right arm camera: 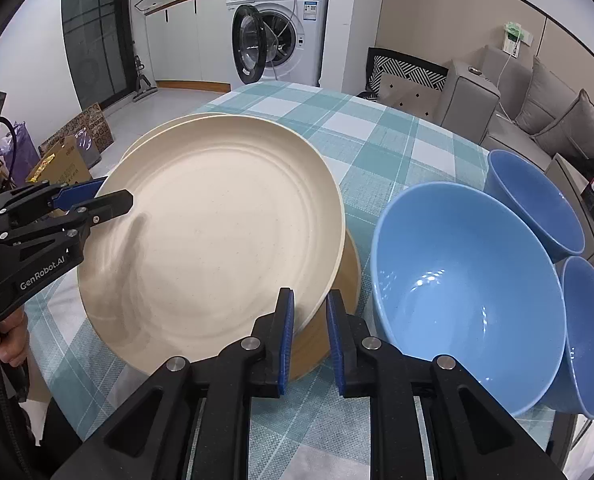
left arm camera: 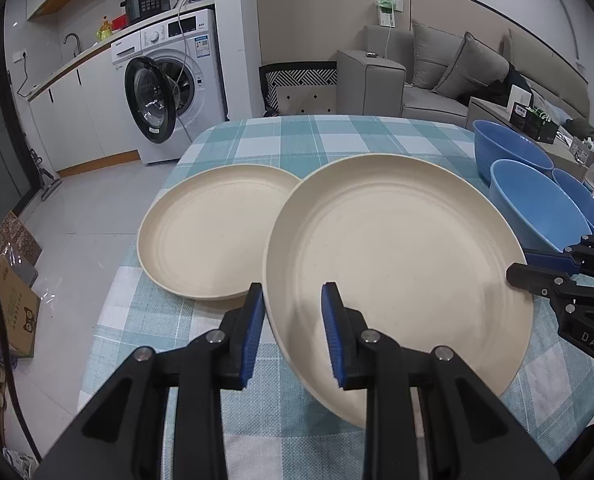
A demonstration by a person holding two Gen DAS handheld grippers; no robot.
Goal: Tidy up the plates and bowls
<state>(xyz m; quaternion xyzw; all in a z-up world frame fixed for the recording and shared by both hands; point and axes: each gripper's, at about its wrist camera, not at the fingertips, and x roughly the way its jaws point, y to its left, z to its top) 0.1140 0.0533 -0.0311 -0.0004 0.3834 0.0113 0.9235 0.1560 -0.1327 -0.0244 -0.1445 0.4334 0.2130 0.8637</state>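
Observation:
A cream plate point(left arm camera: 397, 272) point(right arm camera: 217, 240) hangs tilted over the checked tablecloth, held between both grippers. My left gripper point(left arm camera: 293, 332) point(right arm camera: 105, 196) is shut on its left rim. My right gripper point(right arm camera: 310, 332) point(left arm camera: 533, 268) is shut on the opposite rim, next to the bowls. A second cream plate point(left arm camera: 213, 232) lies flat on the cloth to the left and beyond; in the right wrist view only its rim point(right arm camera: 157, 126) peeks out behind the held plate. Three blue bowls point(left arm camera: 537, 204) point(right arm camera: 465, 280) stand close together at the right, the nearest one the largest.
The table point(left arm camera: 337, 136) ends at its far edge in front of a washing machine point(left arm camera: 165, 80) with its door open and a grey sofa point(left arm camera: 437, 64). Cardboard boxes point(left arm camera: 13, 276) lie on the floor to the left. A hand point(right arm camera: 13, 344) holds the left gripper.

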